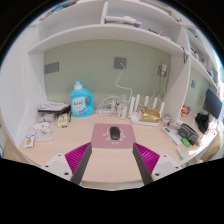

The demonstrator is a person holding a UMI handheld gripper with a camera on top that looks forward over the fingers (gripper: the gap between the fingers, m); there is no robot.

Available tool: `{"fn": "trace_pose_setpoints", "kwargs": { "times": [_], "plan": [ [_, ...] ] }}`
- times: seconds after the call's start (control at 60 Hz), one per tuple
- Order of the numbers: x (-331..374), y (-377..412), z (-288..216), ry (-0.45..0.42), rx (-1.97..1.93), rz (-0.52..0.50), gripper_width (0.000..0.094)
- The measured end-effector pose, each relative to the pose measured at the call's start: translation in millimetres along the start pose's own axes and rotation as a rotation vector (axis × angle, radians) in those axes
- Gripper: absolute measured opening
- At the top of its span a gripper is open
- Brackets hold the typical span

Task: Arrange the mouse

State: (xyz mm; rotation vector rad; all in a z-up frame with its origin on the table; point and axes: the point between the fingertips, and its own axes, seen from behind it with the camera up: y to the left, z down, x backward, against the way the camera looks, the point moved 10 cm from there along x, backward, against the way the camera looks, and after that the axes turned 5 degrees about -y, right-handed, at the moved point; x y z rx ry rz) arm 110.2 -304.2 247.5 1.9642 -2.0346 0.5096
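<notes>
Pink mouse mat (113, 135) carries the dark mouse (115, 132) centrally, just ahead of the open gripper (111, 160), apparently lined up for a straight grasp.

Black two-fingered claw (110, 168) with ribbed magenta pads (76, 157)

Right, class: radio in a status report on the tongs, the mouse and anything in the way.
Tongs open, holding nothing. Mouse sits on pink mat, just ahead of the fingers. Path clear; blue detergent bottle well beyond.
</notes>
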Motion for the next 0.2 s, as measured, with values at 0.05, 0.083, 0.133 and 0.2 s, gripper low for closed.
{"fn": "trace_pose_setpoints", "kwargs": {
  "times": [0.05, 0.083, 0.133, 0.2],
  "plan": [
    [2.9, -1.2, 2.1, 0.005, -0.005, 0.009, 0.0849],
    [4.7, -1.7, 2.9, 0.007, -0.004, 0.015, 0.085],
    [6.2, -0.5, 3.4, 0.004, -0.003, 0.016, 0.085],
    [7.0, 0.8, 4.4, 0.008, 0.008, 0.007, 0.0849]
  ]
}}
